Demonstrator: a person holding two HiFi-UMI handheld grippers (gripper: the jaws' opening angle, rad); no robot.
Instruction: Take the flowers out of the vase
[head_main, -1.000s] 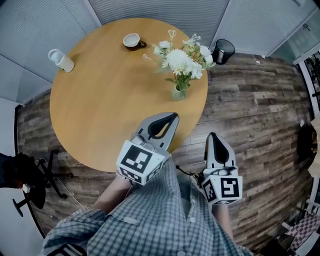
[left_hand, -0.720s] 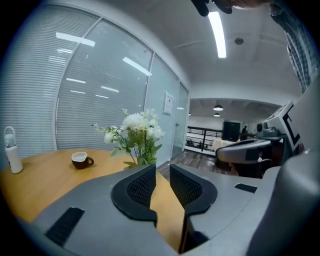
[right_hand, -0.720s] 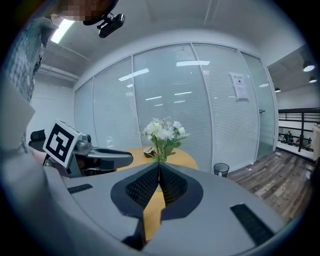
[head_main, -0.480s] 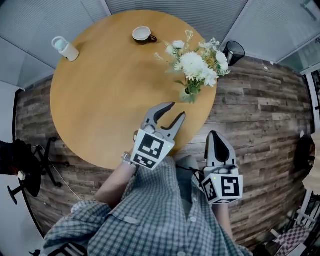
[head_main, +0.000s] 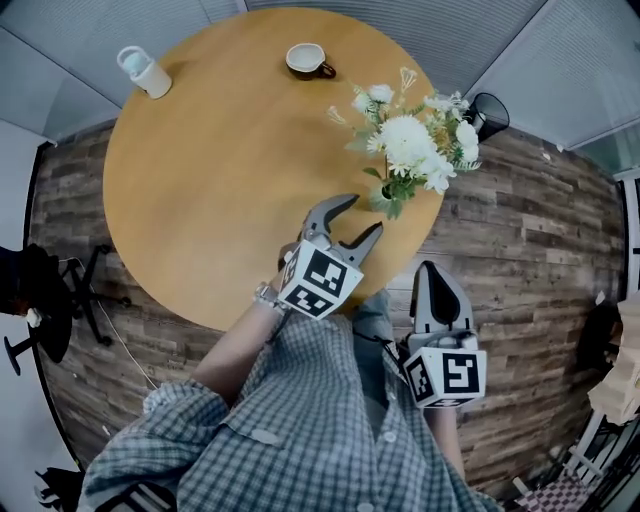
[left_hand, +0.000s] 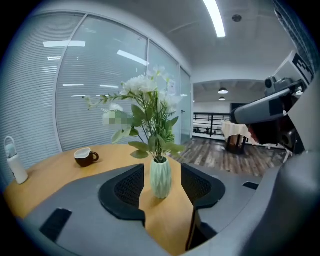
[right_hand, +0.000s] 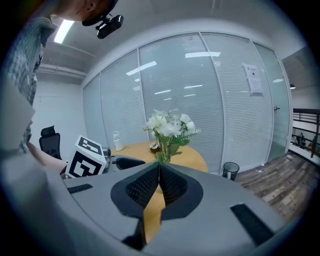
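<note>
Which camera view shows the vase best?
The left gripper view: the pale green vase stands whole and close. The head view shows only a glimpse beneath the flowers; the right gripper view shows it mostly hidden by the right tool.

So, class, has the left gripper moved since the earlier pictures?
Yes. The left gripper has come closer to the vase; its jaws have just been opening, with the vase ahead, not between them.
</note>
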